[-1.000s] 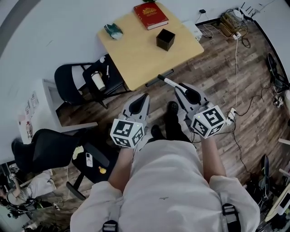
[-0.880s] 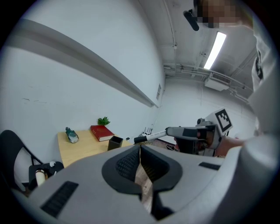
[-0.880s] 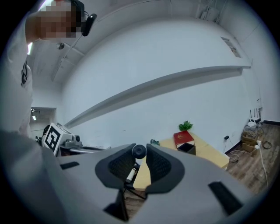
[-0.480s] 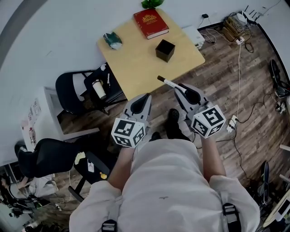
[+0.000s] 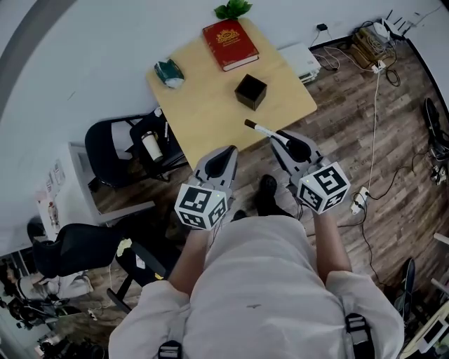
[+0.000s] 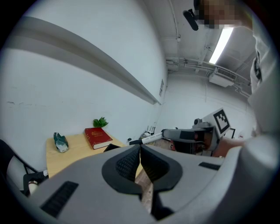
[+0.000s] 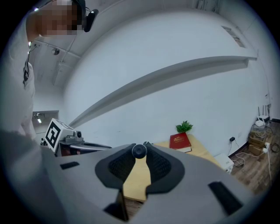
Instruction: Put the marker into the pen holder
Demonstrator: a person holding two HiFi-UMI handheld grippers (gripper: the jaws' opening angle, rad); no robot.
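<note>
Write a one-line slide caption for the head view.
The person's right gripper holds a marker at the table edge, short of the black pen holder; the left gripper is shut, empty.

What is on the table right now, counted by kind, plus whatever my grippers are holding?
book: 1, red
pen holder: 1, black
plant: 1, at the table's far edge
green crumpled item: 1
marker: 1, held in the right gripper, not on the table
Total: 5
</note>
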